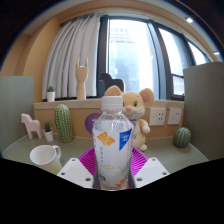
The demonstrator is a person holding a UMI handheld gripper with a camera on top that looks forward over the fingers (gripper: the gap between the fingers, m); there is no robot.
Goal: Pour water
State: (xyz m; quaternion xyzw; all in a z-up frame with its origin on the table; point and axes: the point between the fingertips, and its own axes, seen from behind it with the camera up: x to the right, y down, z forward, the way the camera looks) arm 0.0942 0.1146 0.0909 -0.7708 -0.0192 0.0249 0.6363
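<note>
Gripper view: your tongs (112, 172) pinch water bottle (113, 140) btwn both pads, held upright above counter (20, 152). White mug (45, 157) sits just left; plush toy (132, 110) behind, twd counter's back edge.

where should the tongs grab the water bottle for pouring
Take the water bottle around its lower body, at the label, coming straight in from the front as the tongs are now. It stands upright between the pink fingers, and the round body there is wide and even. The narrow cap end would slip. Leave the top free to tip toward the white cup.
</note>
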